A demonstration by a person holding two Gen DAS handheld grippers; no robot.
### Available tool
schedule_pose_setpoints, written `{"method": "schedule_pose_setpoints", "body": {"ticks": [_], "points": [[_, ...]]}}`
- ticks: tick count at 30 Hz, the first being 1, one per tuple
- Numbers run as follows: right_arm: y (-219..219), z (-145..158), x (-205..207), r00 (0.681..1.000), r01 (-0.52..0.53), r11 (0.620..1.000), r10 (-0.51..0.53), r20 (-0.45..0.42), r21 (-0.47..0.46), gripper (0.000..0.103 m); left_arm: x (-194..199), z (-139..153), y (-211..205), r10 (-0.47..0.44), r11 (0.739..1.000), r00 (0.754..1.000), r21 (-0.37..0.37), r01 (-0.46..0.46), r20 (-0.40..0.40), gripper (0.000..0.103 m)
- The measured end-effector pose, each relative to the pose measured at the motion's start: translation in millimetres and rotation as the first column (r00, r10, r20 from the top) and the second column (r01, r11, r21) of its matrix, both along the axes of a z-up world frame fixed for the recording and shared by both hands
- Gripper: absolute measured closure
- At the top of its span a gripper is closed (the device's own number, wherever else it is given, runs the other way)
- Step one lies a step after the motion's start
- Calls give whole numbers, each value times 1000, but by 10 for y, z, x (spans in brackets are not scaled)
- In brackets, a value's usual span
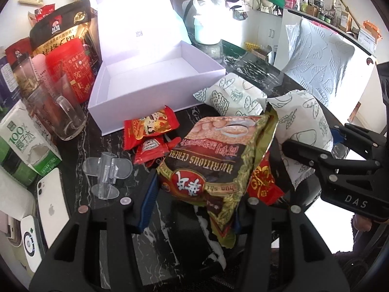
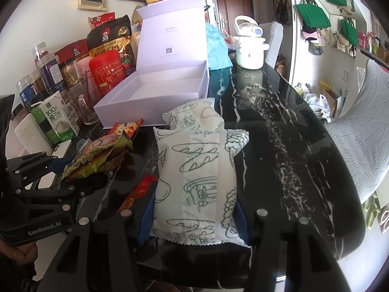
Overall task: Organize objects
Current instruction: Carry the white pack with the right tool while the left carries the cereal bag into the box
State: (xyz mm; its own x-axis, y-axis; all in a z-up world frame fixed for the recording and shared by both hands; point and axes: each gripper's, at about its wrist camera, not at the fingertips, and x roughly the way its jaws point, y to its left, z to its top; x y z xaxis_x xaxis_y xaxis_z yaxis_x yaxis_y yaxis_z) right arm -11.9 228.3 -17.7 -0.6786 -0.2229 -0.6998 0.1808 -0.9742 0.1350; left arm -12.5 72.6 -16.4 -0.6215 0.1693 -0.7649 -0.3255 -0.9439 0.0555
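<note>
An open white box (image 1: 155, 82) with its lid up stands on the black marble table; it also shows in the right wrist view (image 2: 155, 97). My left gripper (image 1: 192, 209) is open around a brown-and-gold cereal packet (image 1: 216, 165), which lies between its fingers. My right gripper (image 2: 194, 216) is shut on a white bread pack with green drawings (image 2: 197, 182); it also shows in the left wrist view (image 1: 301, 126). A second white bread pack (image 1: 231, 95) lies beside the box. Red snack packets (image 1: 150, 126) lie in front of the box.
Jars, a red tin (image 1: 70, 65), a glass mug (image 1: 60, 112), a green carton (image 1: 22, 138), a white phone (image 1: 52, 209) and a clear plastic stand (image 1: 107, 170) crowd the left side. A pale green kettle (image 2: 250, 51) stands behind the box. A chair cushion (image 2: 364, 146) is at right.
</note>
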Motion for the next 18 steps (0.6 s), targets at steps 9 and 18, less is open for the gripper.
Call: {"method": "schedule_pose_setpoints", "body": {"ticks": [9,18], "points": [[-89,236,173,998,-37,999,38,-46,21,47,148,221,-84,26,1000,999,-1,-26,-41,55],[-210,525,208,991,-84,996,86,-98,32,47,124,498,-120,35,999,996,-9,-35,-86,55]]}}
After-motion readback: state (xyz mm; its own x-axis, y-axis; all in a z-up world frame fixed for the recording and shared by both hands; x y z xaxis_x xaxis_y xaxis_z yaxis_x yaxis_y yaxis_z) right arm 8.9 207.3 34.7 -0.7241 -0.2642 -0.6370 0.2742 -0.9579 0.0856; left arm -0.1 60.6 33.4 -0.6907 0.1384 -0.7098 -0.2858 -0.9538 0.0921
